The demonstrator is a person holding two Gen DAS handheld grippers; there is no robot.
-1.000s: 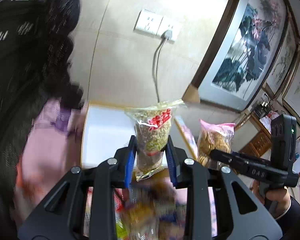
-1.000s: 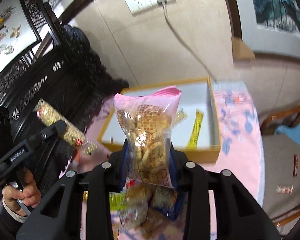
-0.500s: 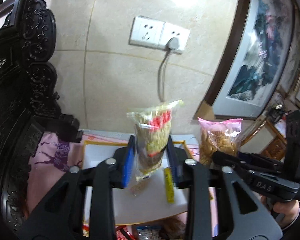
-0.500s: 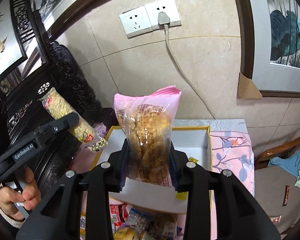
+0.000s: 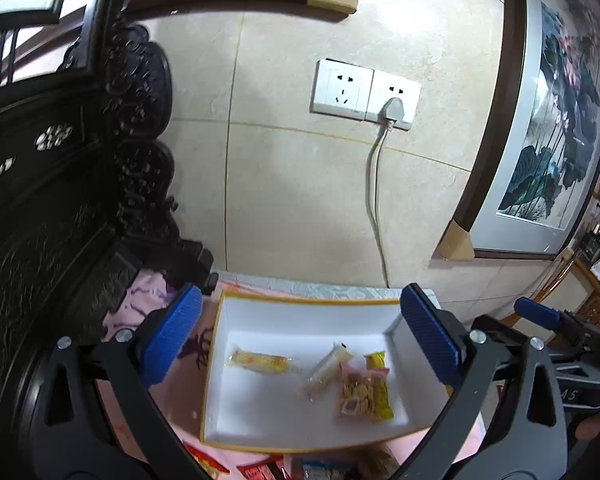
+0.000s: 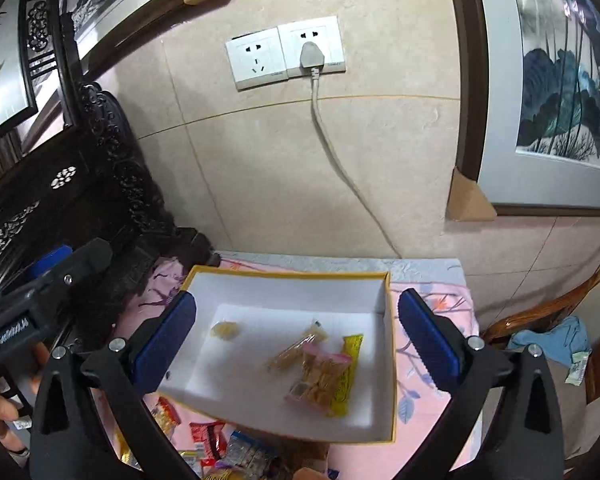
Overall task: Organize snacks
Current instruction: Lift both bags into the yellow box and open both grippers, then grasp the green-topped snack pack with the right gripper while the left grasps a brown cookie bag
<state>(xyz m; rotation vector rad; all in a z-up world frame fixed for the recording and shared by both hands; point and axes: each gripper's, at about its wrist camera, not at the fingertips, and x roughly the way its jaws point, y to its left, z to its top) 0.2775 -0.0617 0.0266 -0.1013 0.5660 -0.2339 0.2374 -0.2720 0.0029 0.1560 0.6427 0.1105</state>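
A: What's the box (image 5: 220, 364) like?
B: Shallow card, white inside, yellow-edged, on a pink floral cloth (image 6: 432, 392). Crinkly plastic packs lie flat in it: a pink-topped biscuit bag (image 5: 360, 390) over a yellow stick pack (image 5: 378, 362), and a clear seed bag (image 5: 262, 361) to its left.

A: And the claws?
B: The left gripper (image 5: 300, 336) and right gripper (image 6: 296, 334), with ribbed blue pads, have just been opening; both gape wide, nothing between them.

A: Changed since before?
B: A second ago each pinched a bag upright; both bags now lie in the box
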